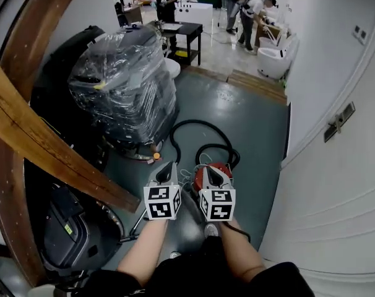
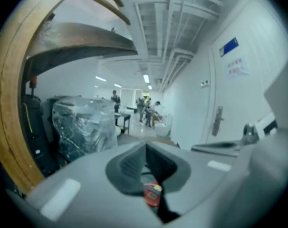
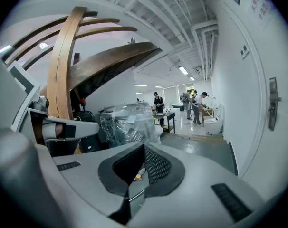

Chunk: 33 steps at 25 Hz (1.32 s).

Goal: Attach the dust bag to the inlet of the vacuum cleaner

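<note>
The red vacuum cleaner [image 1: 202,176] sits on the grey floor, mostly hidden behind my two grippers. Its black hose [image 1: 200,127] loops on the floor beyond it. In the left gripper view a bit of the red vacuum cleaner [image 2: 152,194] shows below the jaws. My left gripper [image 1: 169,166] and right gripper [image 1: 210,171] are raised side by side over the vacuum cleaner, pointing forward. The jaws of both are shut with nothing between them, as the left gripper [image 2: 146,150] and right gripper [image 3: 143,149] show in their own views. No dust bag shows in any view.
A plastic-wrapped machine [image 1: 127,88] stands ahead on the left, with a small orange part [image 1: 156,156] at its base. A curved wooden beam [image 1: 45,147] crosses the left side above a black machine [image 1: 70,228]. A white wall with a door handle [image 1: 338,121] runs along the right. People work at the far end.
</note>
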Tool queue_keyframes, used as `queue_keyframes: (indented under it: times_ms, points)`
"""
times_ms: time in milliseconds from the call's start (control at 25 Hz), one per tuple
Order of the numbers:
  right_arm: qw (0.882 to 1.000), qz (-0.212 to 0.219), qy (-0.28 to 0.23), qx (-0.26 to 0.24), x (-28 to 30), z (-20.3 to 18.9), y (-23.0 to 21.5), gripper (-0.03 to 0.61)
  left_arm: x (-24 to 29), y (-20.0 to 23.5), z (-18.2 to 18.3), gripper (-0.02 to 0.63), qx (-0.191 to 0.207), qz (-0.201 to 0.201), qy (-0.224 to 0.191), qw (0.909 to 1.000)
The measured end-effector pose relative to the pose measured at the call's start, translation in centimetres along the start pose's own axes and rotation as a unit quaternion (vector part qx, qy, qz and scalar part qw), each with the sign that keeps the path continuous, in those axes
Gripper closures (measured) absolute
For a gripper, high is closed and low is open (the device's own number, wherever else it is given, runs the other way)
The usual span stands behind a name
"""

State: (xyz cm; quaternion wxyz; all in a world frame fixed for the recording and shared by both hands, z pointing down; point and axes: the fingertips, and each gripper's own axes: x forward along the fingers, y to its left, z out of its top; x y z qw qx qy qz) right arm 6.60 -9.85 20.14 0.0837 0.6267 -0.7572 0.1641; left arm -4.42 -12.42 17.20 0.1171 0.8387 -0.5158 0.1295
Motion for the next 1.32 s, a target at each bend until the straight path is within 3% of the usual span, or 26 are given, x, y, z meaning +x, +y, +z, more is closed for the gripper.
queue_keyframes:
  times_ms: [160,400,560,920,1320]
  points:
    - [0.999,0.027,-0.034,0.011,-2.6,4.2,3.3,0.580,-3.9,0.3,4.0,0.617,0.017,0.006,-0.035,0.9992]
    - [0.996,0.033,-0.064,-0.044,-5.1,7.7,6.6,0.580,-7.1,-0.1,5.3,0.617,0.010,0.001,-0.059,0.9982]
    - [0.996,0.036,-0.068,-0.050,-6.6,7.6,8.0,0.580,-8.6,0.3,4.7,0.617,-0.026,-0.010,-0.057,0.9980]
    - [0.997,0.037,-0.059,-0.046,-9.1,4.9,10.8,0.580,-12.0,0.6,2.0,0.617,-0.033,-0.020,-0.048,0.9981]
    - [0.996,0.042,-0.065,-0.047,-10.9,4.4,12.8,0.580,-14.4,0.7,0.9,0.615,-0.060,-0.039,-0.045,0.9964]
